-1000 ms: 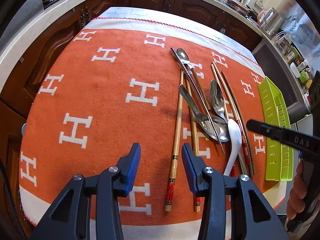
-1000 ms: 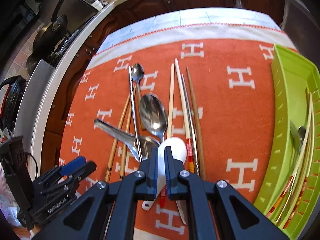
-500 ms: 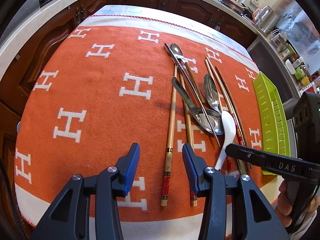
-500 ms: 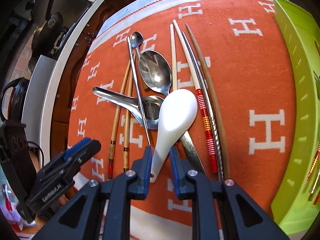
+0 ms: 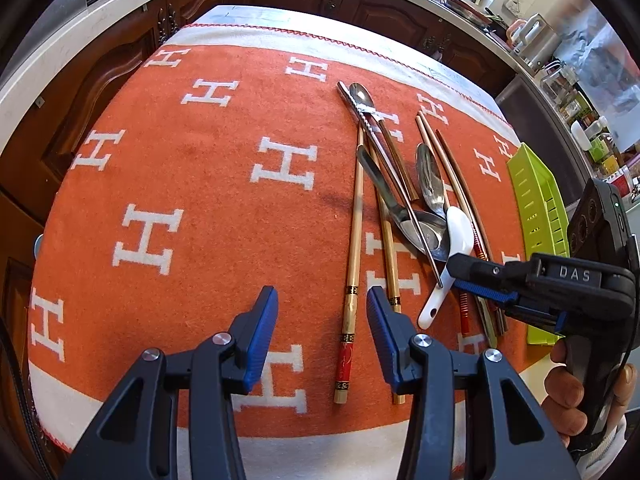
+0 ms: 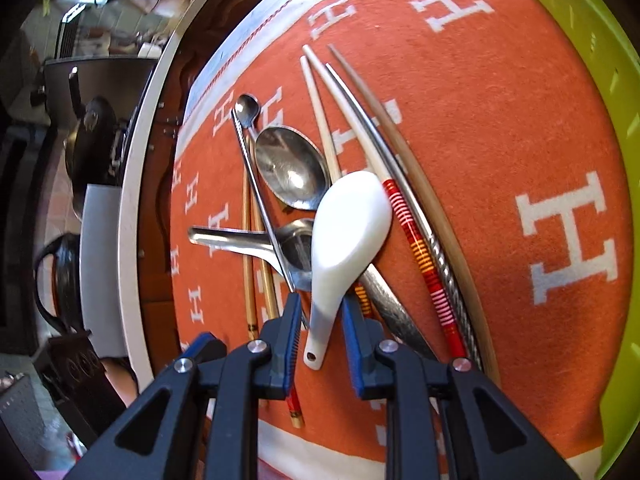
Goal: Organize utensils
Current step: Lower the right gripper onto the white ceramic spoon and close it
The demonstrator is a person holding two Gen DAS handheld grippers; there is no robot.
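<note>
The right gripper [image 6: 320, 324] straddles the handle of a white ceramic spoon [image 6: 348, 224], its jaws narrow and not yet pressing on the handle. The spoon lies in a heap of utensils near the desk's right edge, its bowl resting on a steel spoon [image 6: 290, 166] and a steel ladle-style spoon [image 6: 256, 240]. The left gripper [image 5: 322, 330] hangs half open and empty over the orange woollen blanket [image 5: 200, 208], near the desk's front edge.

Risk, as a judgement: the glazed handle is smooth, rounded and tapered, so it may slip or twist when pinched. Lifting may drag the thin steel chopstick [image 6: 260, 196] beside it. The green slotted plastic tray [image 5: 536, 208] sits at the right edge.
</note>
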